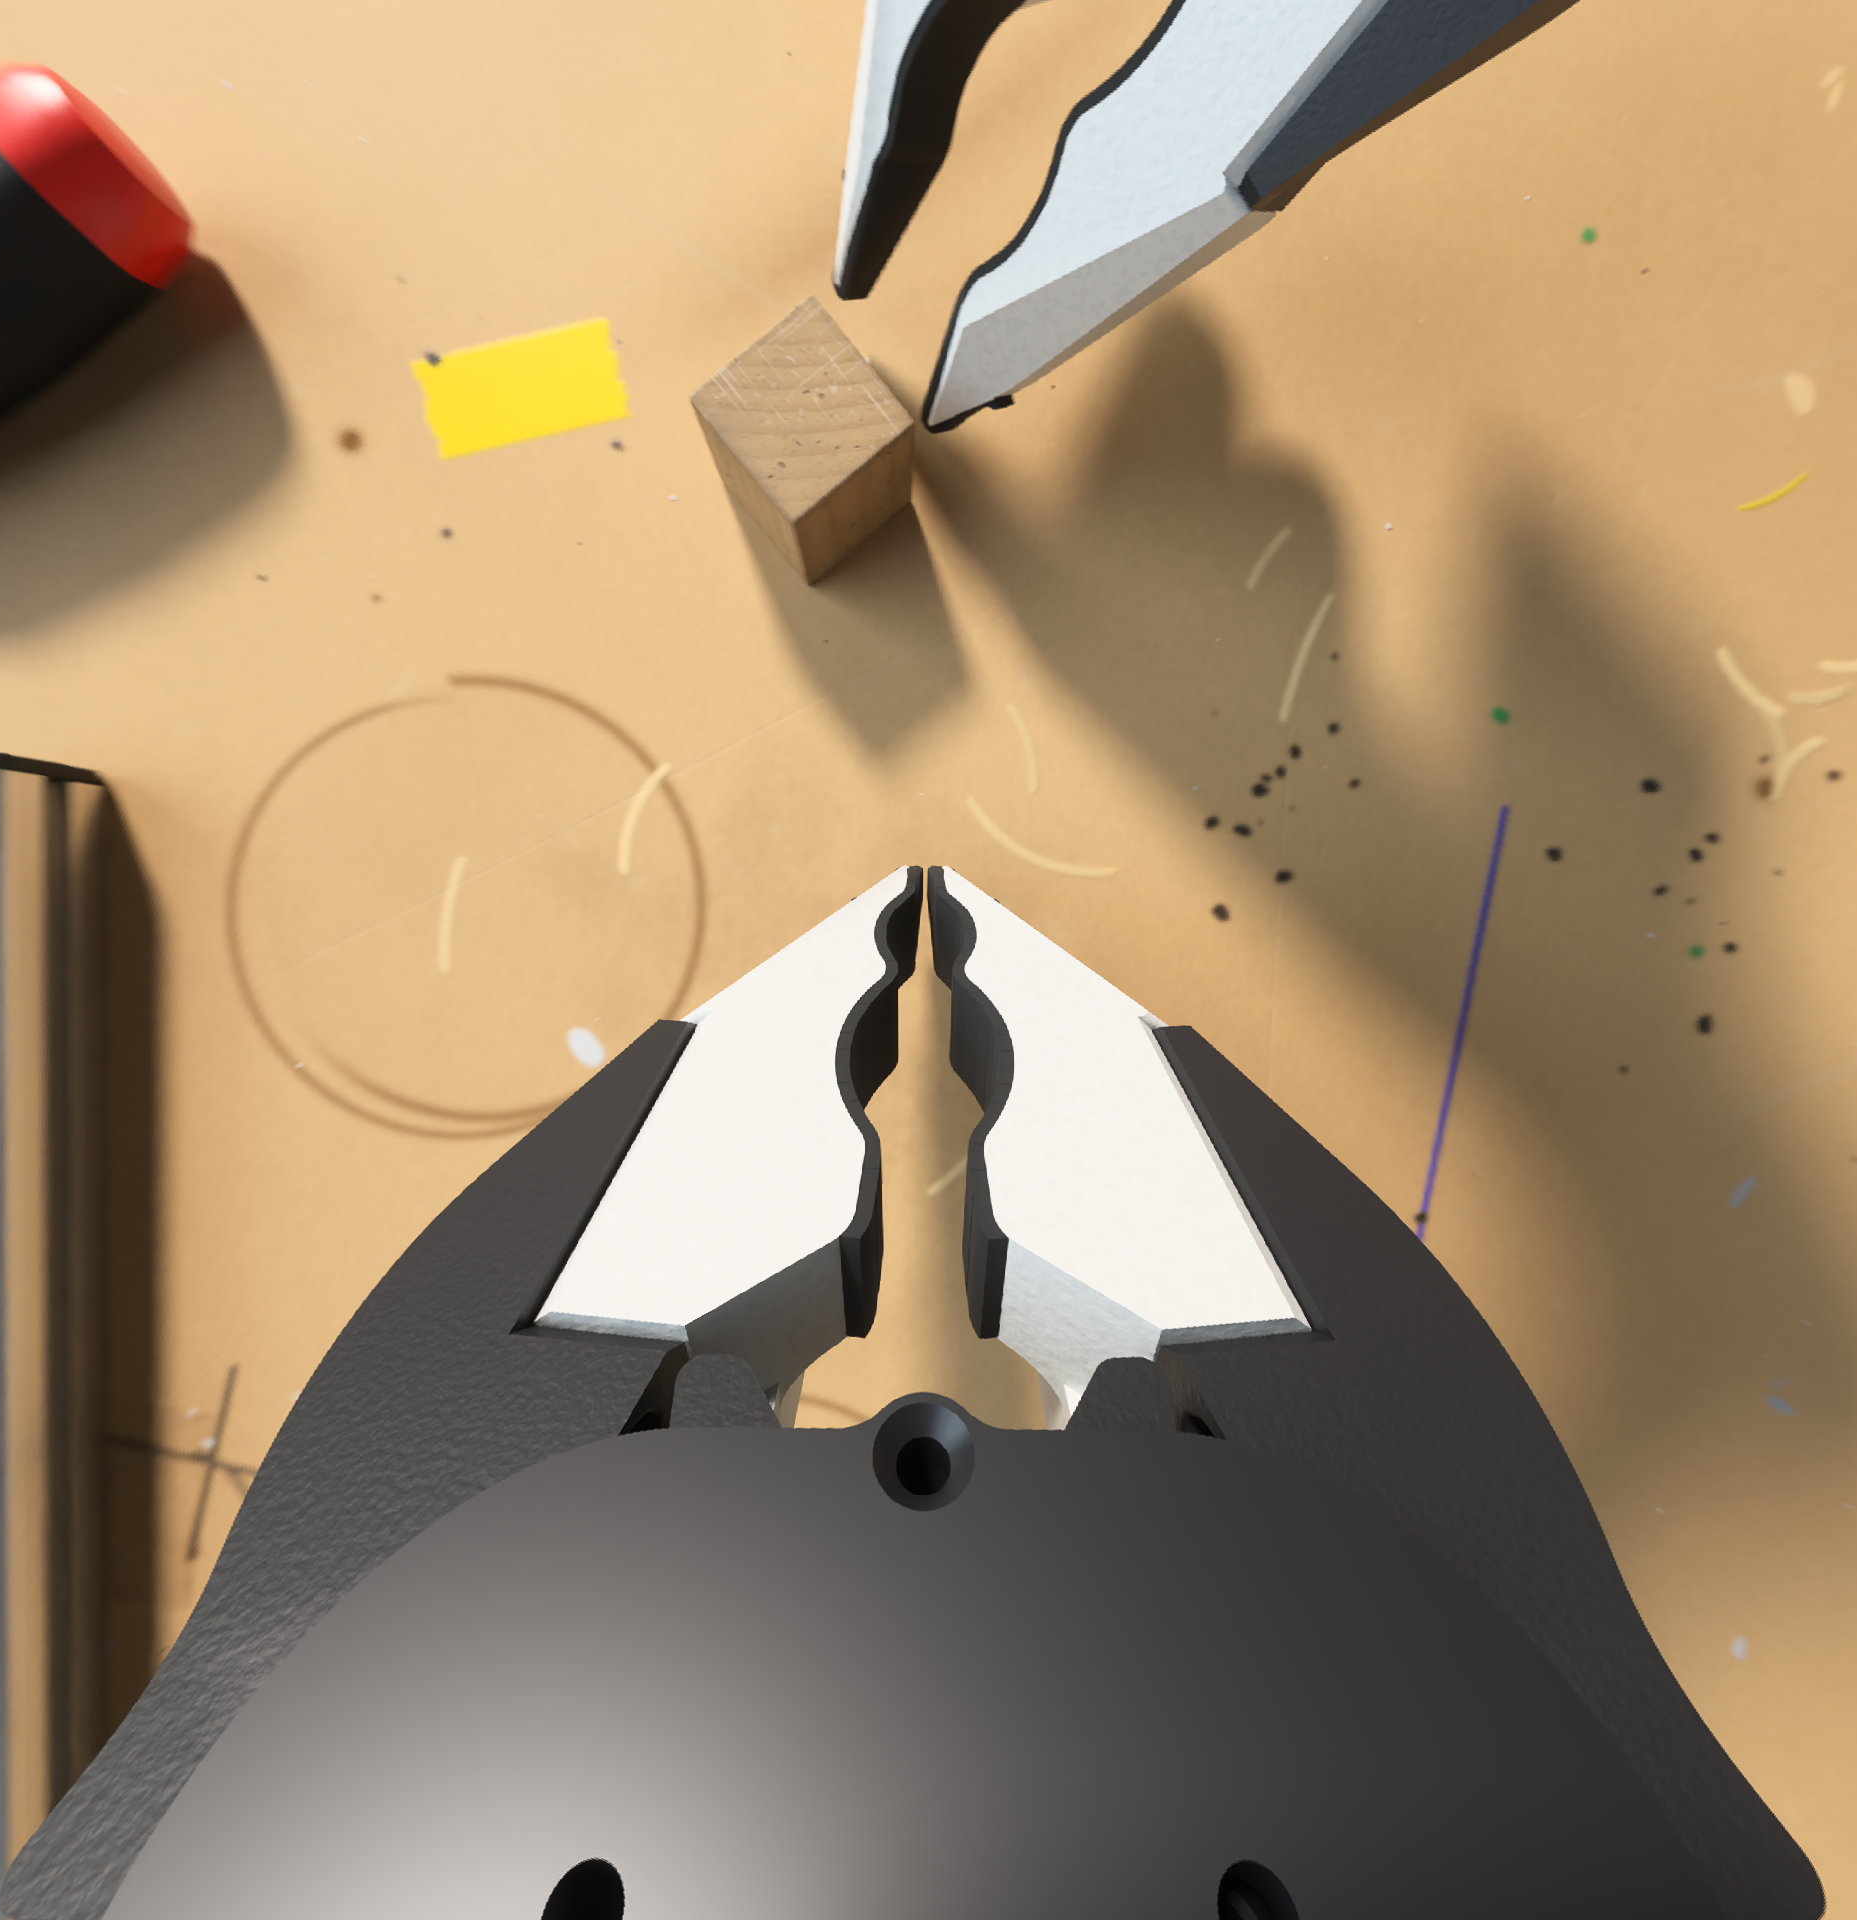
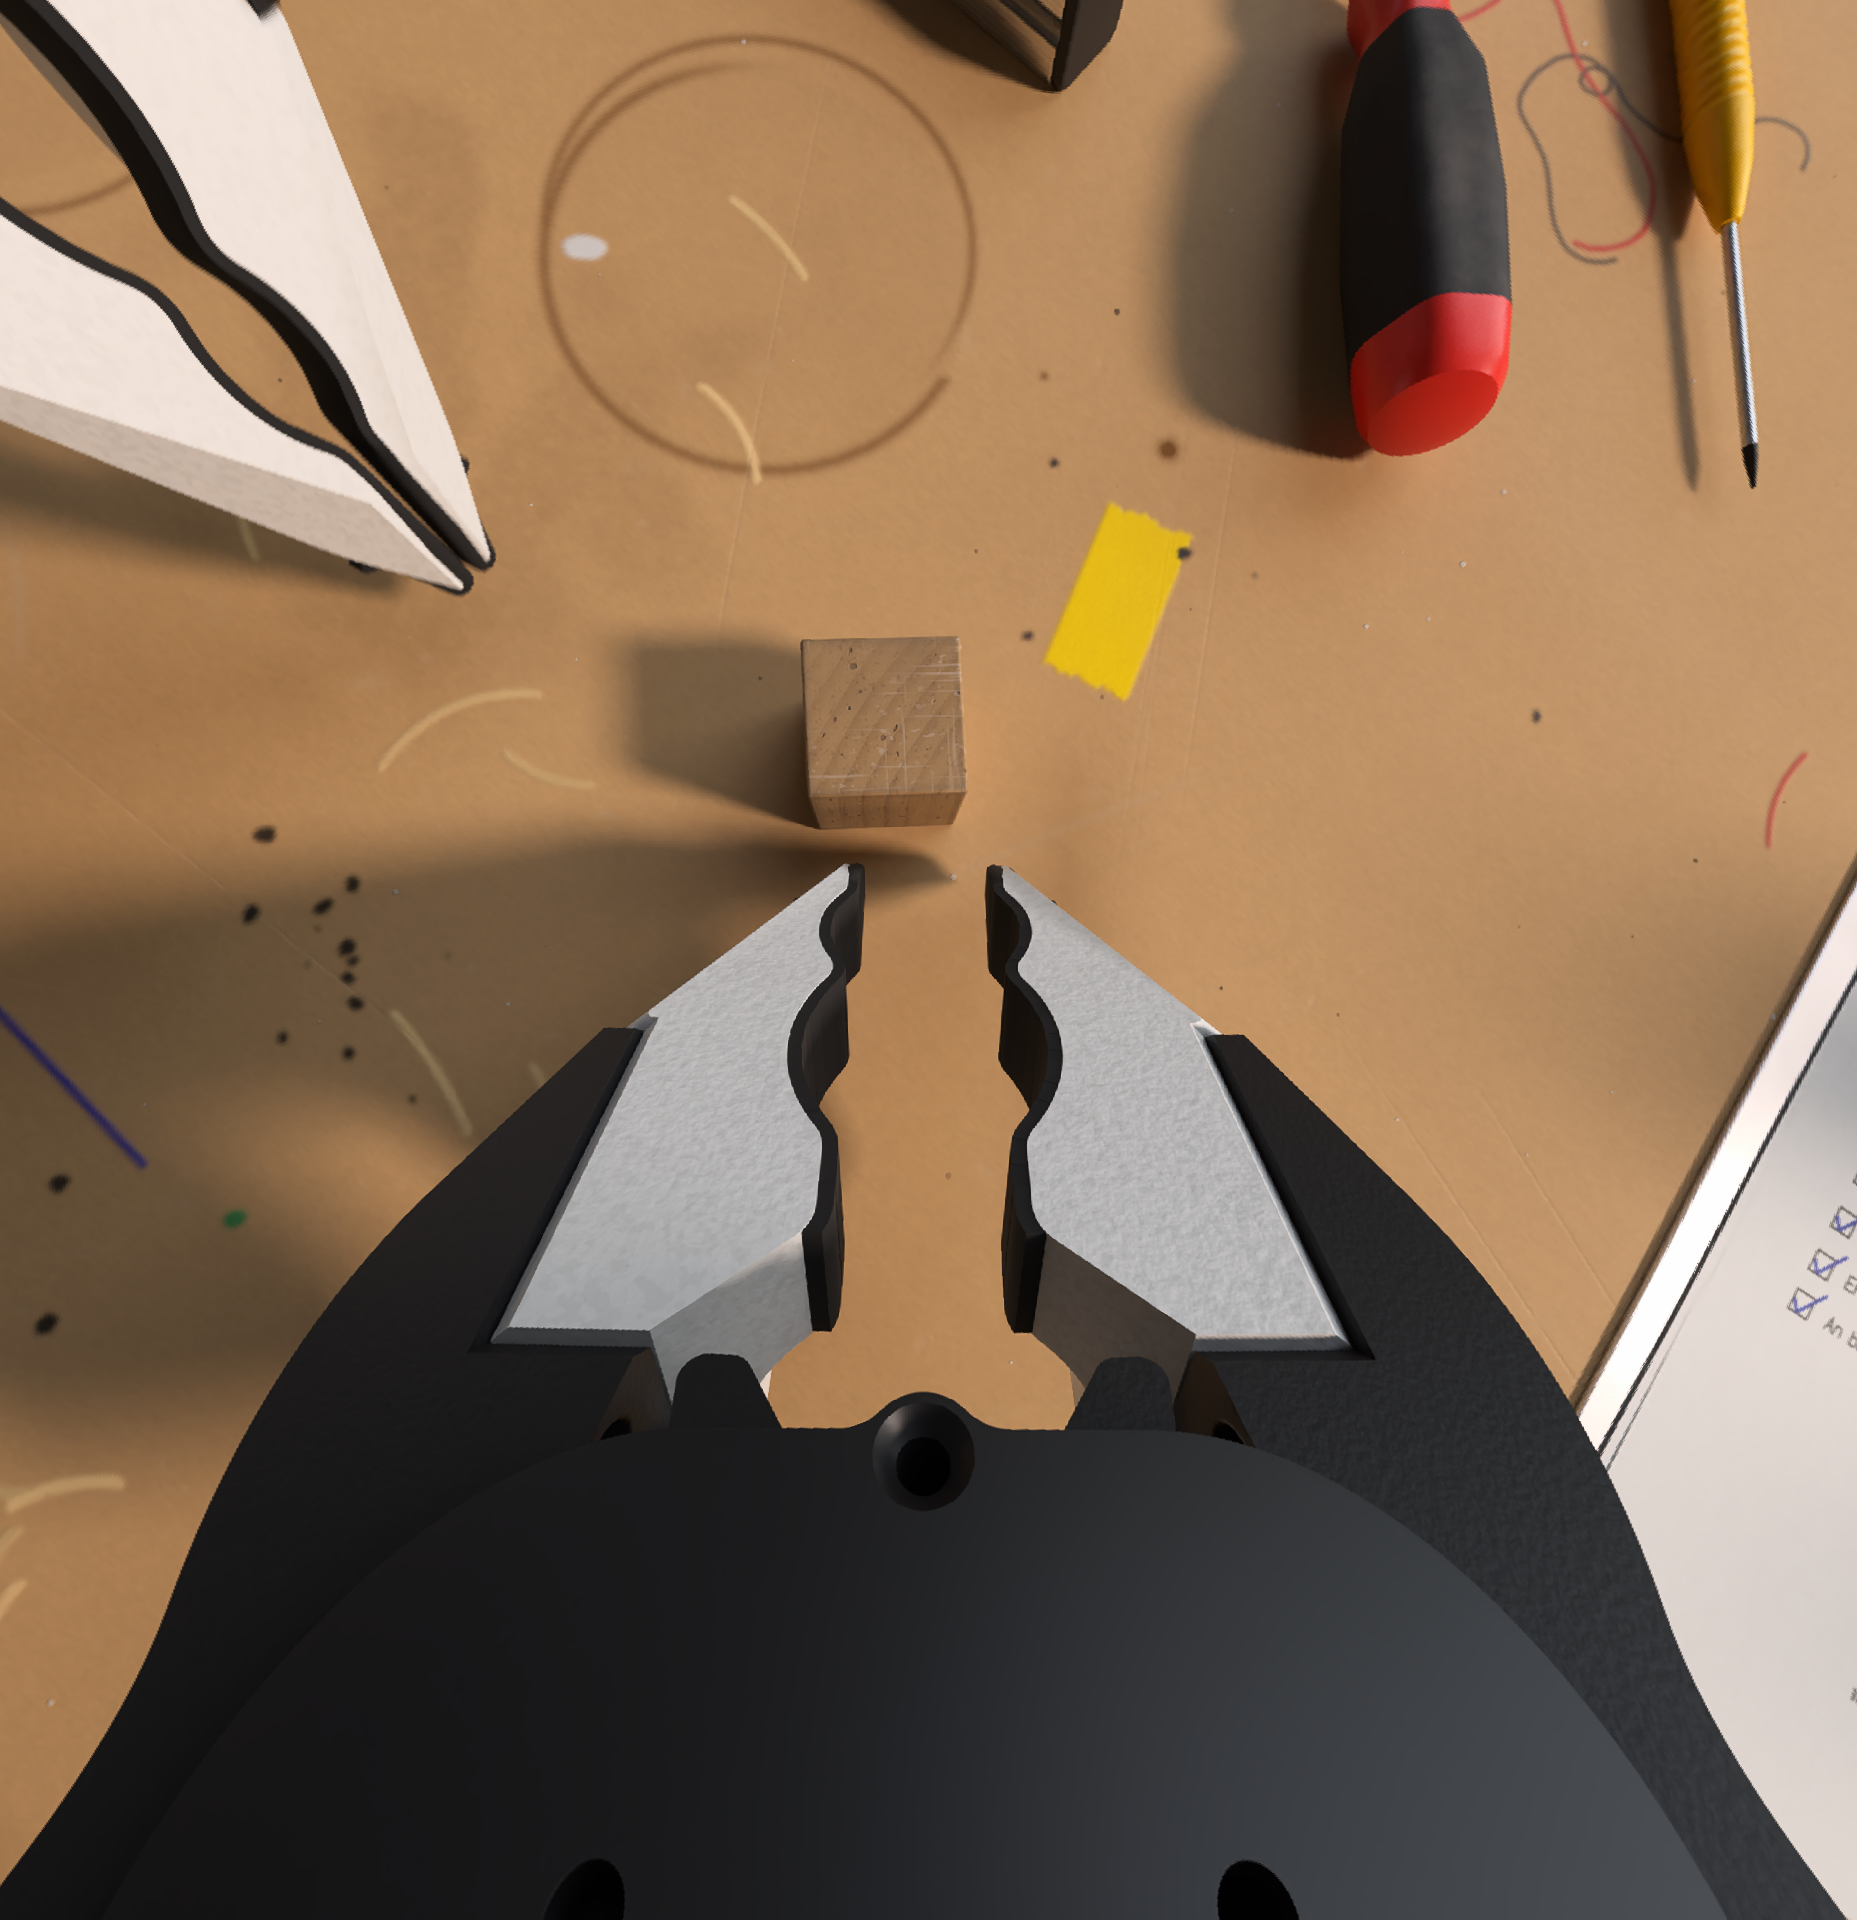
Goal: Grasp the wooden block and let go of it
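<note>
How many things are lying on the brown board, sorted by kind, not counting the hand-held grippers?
Wooden block: 1
Yellow tape piece: 1
Screwdrivers: 2, one red and black, one thin yellow
Clipboard with paper: 1
Dark-edged object at the top edge, kind unclear: 1
Total: 6

Only readable stuff is on the white sheet (image 2: 1776, 1382) lying at the right edge of the cardboard work surface (image 2: 1319, 935), seen in the right wrist view. It carries a column of small checkboxes, some ticked in blue, with short printed lines beside them, cut off by the frame. Nothing else has any lettering: no brand on the screwdriver handle (image 2: 1428, 229), nothing on the yellow tape (image 2: 1116, 601).
</note>
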Robot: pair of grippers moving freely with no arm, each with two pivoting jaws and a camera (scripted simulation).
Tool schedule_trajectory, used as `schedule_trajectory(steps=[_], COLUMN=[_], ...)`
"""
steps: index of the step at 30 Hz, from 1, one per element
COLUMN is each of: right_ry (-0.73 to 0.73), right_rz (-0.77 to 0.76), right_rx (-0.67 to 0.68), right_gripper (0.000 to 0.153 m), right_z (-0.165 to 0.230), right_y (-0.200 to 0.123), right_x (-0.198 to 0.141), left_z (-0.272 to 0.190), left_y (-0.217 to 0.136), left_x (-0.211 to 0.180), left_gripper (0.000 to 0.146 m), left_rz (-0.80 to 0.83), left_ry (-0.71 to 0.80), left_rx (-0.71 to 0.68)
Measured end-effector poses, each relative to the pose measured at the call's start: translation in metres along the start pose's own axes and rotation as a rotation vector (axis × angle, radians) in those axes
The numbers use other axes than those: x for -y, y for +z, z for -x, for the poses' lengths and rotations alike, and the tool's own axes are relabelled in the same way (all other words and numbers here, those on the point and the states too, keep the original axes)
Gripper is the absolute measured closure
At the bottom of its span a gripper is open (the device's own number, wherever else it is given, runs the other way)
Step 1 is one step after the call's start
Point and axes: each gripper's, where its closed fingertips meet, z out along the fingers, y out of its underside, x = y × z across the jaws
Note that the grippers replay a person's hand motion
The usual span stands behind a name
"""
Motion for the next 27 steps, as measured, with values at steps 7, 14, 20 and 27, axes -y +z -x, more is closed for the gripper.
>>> schedule_trajectory(steps=[7,14,20,27], right_ry=[0.003,-0.018,-0.052,0.007], right_rz=[-0.018,-0.040,-0.100,-0.099], right_rx=[0.002,0.019,0.048,0.032], right_gripper=[0.126,0.121,0.116,0.086], right_z=[0.003,0.009,0.015,0.008], right_y=[-0.002,-0.004,-0.011,-0.004], right_x=[-0.002,-0.004,0.005,0.012], left_z=[0.012,0.017,0.017,0.012], left_y=[-0.008,0.001,0.000,0.002], left_x=[0.007,-0.008,-0.009,-0.006], left_gripper=[0.136,0.142,0.146,0.146], left_rz=[-0.032,0.033,0.030,0.029], left_ry=[0.007,-0.006,-0.016,0.014], left_rx=[0.064,0.032,0.001,-0.002])
